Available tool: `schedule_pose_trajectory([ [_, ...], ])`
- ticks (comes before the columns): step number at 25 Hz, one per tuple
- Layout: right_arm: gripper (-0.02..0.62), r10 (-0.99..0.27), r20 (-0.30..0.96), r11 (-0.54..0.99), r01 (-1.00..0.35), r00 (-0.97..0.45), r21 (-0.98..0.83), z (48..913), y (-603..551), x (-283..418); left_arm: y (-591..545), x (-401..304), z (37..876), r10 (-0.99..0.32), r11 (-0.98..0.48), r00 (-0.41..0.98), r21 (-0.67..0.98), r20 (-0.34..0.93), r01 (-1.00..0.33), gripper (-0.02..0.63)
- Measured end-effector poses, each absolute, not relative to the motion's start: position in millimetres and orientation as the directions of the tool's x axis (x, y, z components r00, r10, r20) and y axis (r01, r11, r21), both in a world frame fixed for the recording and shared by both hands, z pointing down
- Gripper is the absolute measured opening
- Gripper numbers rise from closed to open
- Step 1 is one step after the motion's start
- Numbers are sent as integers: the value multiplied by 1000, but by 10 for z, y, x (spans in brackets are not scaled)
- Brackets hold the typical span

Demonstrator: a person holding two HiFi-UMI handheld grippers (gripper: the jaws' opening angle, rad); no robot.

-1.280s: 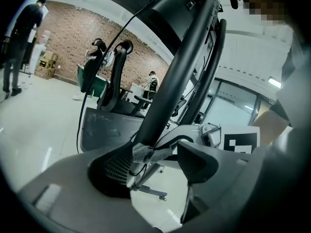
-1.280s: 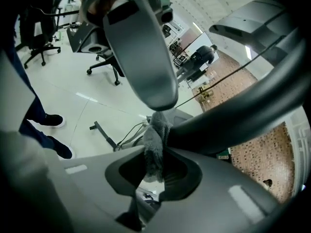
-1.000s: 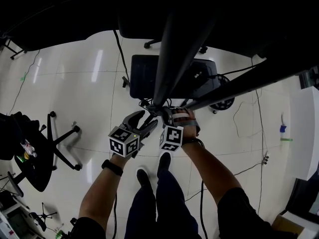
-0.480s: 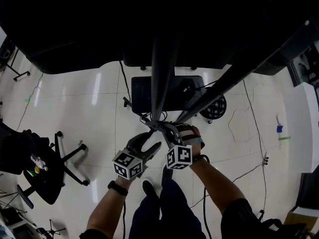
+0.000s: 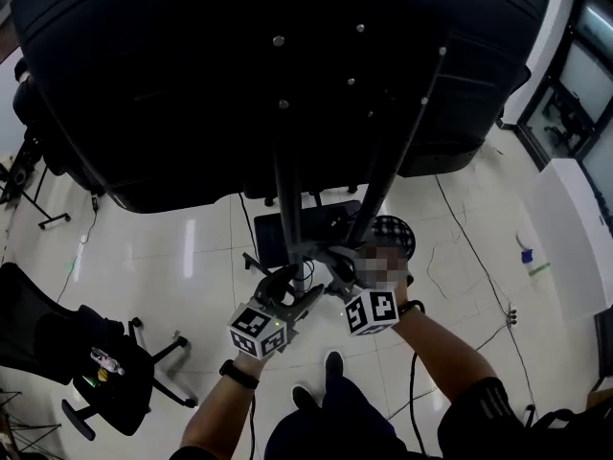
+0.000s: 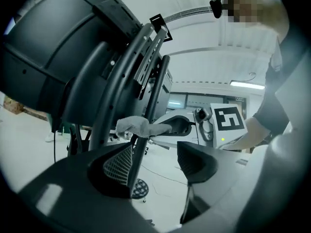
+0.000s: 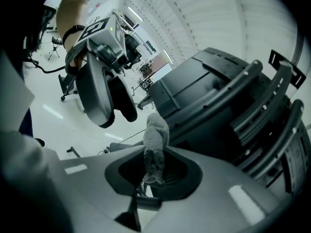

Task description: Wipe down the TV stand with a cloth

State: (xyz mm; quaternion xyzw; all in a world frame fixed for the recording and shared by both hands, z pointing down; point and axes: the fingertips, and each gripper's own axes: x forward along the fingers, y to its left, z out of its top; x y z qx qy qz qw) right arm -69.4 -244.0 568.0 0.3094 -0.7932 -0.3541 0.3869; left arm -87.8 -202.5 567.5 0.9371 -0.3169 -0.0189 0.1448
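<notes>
Left gripper (image 5: 292, 291): lower centre of the head view, jaws apart; a slanted pole runs just beside the jaw at frame left in its own view.
TV stand (image 5: 287, 199): dark poles rising to the screen's back, top of frame.
Cloth (image 7: 156, 132): grey roll, long axis in line with the right gripper's jaws, free end pointing at a pole and lying against it.
Right gripper (image 5: 347, 268): just right of the left one, jaws clamped on the cloth's near end.

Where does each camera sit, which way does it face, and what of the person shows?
Head view: on the head, facing steeply down at the TV stand and floor; forearms, legs, left gripper, right gripper show.
Left gripper view: on that gripper, facing up the stand; open jaws show.
Right gripper view: on that gripper, facing the back of the TV; jaws shut on the cloth.
Both gripper views share the cloth.
</notes>
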Motion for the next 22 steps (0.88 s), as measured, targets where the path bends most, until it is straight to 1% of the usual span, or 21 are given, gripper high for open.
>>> schedule_pose_trajectory([
  [5, 63, -808, 309, 485, -269, -501, 832, 4757, -2467, -478, -1910, -681, 4930, -565, -809, 825, 203, -3, -552, 312],
  [9, 63, -836, 235, 418, -296, -496, 859, 4043, -2517, -290, -1958, -586, 4377, -566, -820, 822, 135, -55, -556, 313],
  [17, 61, -848, 98, 282, -287, -521, 916, 2911, -2592, 28, -2139, -220, 3490, -576, -816, 811, 9, -102, -578, 311],
  [22, 61, -836, 16, 201, -278, -549, 939, 2268, -2746, 278, -2308, 94, 2997, -581, -807, 801, -27, -149, -590, 311],
])
